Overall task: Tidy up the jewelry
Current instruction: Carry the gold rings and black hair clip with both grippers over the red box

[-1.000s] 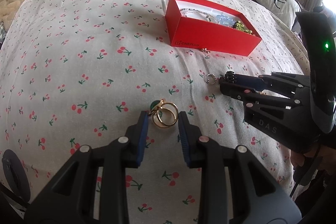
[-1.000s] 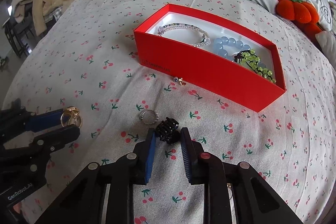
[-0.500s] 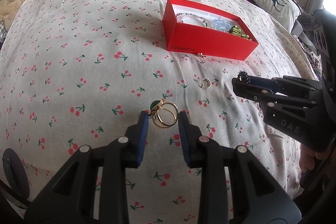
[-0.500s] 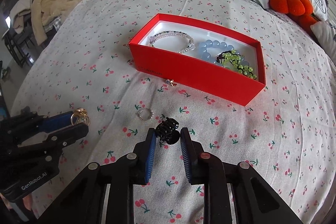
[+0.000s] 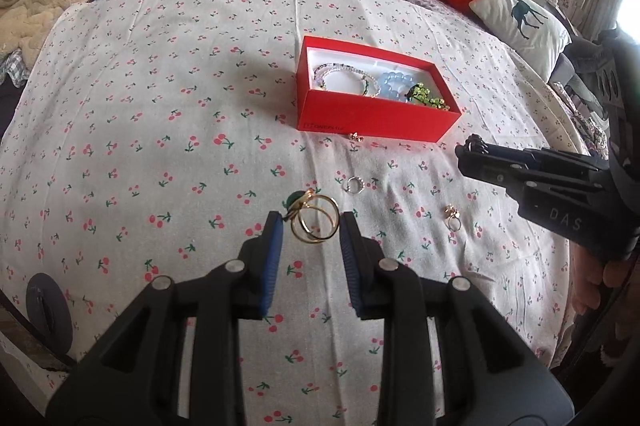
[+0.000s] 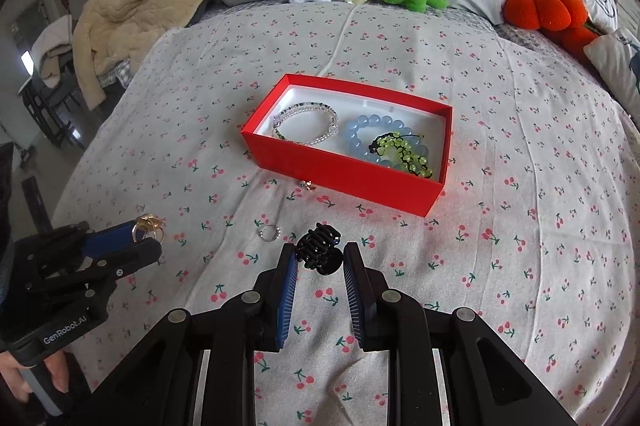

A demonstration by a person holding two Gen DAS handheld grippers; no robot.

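L gripper (image 5: 311,231) clamped gold wire rings (image 5: 314,223); R gripper (image 6: 320,261) gripped toothed black plastic hair claw (image 6: 319,250) nr glossy red box (image 6: 352,173).

Both wrist cameras look forward and down over a cherry-print bedspread (image 5: 160,98), sharing the red box (image 6: 340,170) from opposite sides.

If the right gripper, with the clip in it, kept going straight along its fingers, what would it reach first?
Probably the near long wall of the red box. The right gripper holds the black hair clip and points at it over bare bedsheet; its height is unclear, so it might pass above.
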